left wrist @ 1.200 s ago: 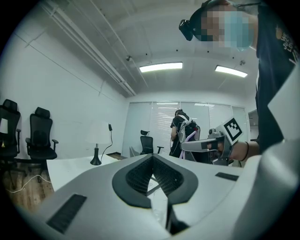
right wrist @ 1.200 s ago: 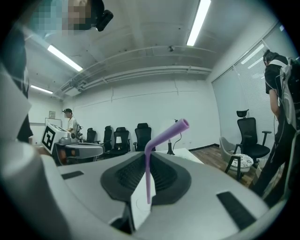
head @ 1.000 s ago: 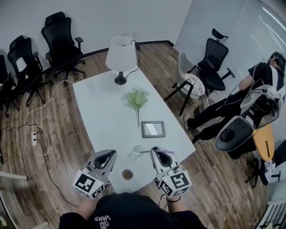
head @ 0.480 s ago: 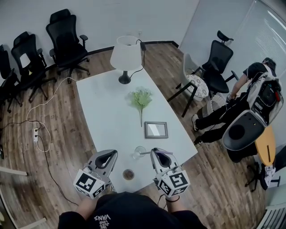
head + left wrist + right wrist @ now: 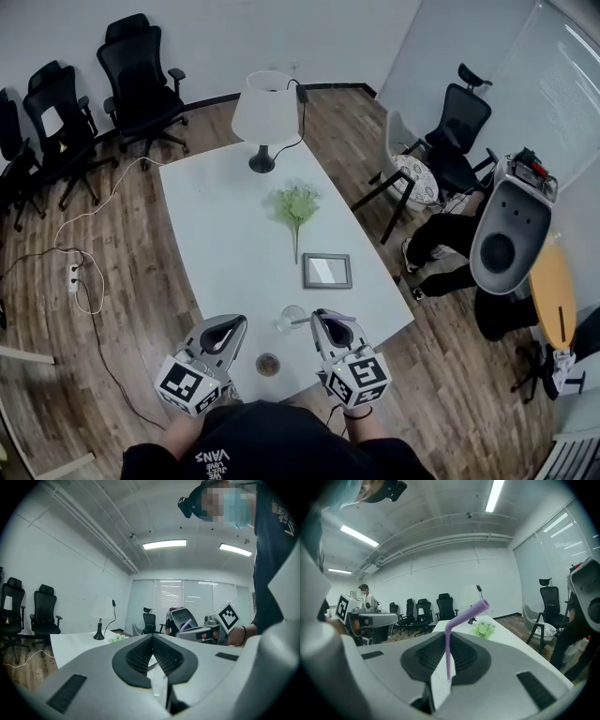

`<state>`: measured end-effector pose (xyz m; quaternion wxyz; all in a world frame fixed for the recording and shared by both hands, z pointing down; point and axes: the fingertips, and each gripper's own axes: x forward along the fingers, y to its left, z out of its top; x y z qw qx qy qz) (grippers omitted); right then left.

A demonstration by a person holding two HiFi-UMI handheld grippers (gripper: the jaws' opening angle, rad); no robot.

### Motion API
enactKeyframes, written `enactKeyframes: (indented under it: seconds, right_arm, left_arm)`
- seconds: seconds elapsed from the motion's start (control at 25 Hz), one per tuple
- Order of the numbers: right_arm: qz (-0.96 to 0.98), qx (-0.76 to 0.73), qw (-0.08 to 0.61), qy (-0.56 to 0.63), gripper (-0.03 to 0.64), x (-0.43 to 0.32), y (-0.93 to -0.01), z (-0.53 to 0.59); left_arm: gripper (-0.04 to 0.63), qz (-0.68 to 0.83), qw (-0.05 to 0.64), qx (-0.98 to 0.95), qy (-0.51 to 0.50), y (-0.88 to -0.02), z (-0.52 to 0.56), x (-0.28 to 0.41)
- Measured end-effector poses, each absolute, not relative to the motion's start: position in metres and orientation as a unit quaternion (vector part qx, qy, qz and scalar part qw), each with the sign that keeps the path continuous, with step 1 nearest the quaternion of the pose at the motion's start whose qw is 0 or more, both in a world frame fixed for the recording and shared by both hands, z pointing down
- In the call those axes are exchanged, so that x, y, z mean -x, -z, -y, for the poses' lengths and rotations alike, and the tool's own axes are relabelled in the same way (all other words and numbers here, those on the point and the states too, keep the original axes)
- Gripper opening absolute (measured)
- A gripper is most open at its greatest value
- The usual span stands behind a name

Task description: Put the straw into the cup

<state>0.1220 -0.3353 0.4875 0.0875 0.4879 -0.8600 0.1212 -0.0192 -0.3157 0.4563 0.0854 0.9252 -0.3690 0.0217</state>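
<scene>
Noted right gripper (image 5: 325, 317) slightly lower than a second ago, load carried down with it; noted no shift in left gripper (image 5: 227, 328). Found right jaws closed on thin purple bendy plastic straw (image 5: 448, 656), clamped upright between the pads, with bent upper end angled up and to the right in the right gripper view. Found lower end of straw showing below the pads, hence not in the cup. Located clear drinking glass cup (image 5: 291, 319) standing on long white table (image 5: 225, 225), between the two grippers and just beside the right gripper's tips. Found left jaws closed together, with nothing between the pads; sighted cup beyond them through the lower gap. Recorded small round brown disc (image 5: 268, 364) on the table near its front edge, between the grippers. Recorded further along the table: grey rectangular picture frame (image 5: 327, 270), green leafy sprig (image 5: 295, 204), white-shaded table lamp (image 5: 264, 111).
</scene>
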Motion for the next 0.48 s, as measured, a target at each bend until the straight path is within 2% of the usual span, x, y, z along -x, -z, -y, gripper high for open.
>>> enactKeyframes:
  seconds: [0.48]
  right_arm:
    - [0.857,-0.484,0.114,-0.138,0.042,-0.119,-0.516,0.339]
  left_arm:
    - [0.011,0.374,0.087,-0.923,-0.019,-0.460,0.313,0.020]
